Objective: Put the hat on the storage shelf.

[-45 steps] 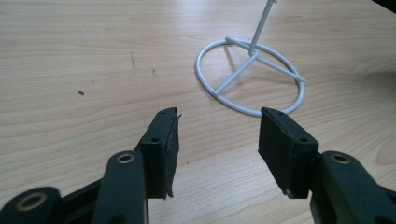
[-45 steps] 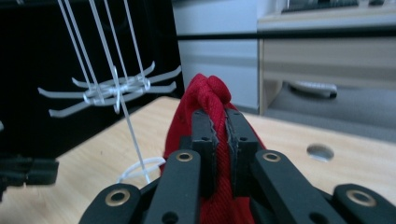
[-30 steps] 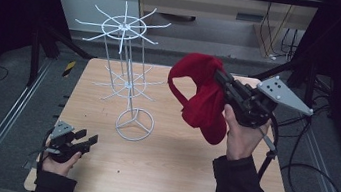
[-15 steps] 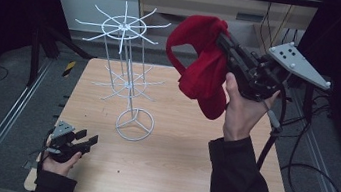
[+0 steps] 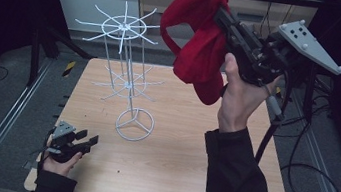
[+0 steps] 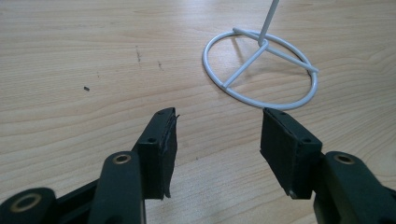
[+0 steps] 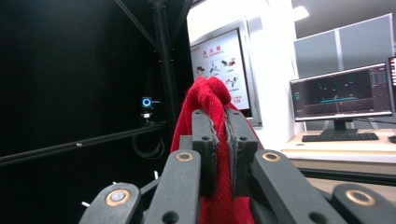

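High view: the right gripper [image 5: 222, 17] pinches a red cap [image 5: 199, 39] aloft at 1 o'clock of the white wire rack [image 5: 128, 77]. The cap looks soft, light and floppy, so a bunched-fabric hold suits. The left gripper [image 6: 217, 133] rests spread at 7 o'clock.

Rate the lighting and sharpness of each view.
High view: dim, dark surroundings, red cloth and white wire rack slightly soft. Left gripper view: evenly lit, table grain sharp. Right gripper view: near-black left half, washed-out bright wall, monitor readable.
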A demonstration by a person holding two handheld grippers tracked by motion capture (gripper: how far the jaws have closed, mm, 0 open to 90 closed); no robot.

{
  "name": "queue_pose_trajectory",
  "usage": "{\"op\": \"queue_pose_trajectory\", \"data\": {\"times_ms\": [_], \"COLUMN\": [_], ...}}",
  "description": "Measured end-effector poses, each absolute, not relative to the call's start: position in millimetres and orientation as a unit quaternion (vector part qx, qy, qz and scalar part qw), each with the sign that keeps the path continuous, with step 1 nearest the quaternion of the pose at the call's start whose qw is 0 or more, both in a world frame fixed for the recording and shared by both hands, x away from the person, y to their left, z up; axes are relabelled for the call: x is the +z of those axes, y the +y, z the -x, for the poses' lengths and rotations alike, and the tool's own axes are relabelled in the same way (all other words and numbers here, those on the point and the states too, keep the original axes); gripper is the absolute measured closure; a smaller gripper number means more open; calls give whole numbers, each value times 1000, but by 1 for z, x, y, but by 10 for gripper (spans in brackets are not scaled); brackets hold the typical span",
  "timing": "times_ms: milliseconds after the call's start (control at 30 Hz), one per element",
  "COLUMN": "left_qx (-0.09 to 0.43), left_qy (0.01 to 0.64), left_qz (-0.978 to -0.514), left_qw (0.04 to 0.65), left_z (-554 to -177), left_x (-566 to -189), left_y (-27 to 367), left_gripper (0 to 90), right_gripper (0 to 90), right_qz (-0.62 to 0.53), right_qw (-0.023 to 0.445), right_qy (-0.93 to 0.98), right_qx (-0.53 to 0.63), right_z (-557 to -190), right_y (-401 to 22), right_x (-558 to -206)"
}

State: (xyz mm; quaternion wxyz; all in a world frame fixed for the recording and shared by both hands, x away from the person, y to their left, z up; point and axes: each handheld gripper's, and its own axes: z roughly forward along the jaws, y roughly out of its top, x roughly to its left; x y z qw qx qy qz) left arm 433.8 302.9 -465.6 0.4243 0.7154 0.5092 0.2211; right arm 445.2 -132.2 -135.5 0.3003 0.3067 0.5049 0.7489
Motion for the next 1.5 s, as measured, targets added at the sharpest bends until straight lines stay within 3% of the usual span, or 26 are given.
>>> {"op": "queue_pose_trajectory", "data": {"times_ms": [367,867,1500], "left_qx": [222,220,222], "left_qy": [508,509,508], "left_qz": [-716,-717,-719], "left_qw": [424,421,418], "left_z": [-434,-434,-435], "left_x": [-465,-466,-467], "left_y": [303,302,302], "left_gripper": [457,456,456], "right_gripper": [846,816,663], "right_qz": [-313,-330,-363], "right_qw": [274,280,202], "right_qy": [530,568,614], "right_qx": [739,700,671], "right_z": [-460,-465,-478], "right_y": [-101,-101,-111], "right_x": [-150,-197,-285]}}
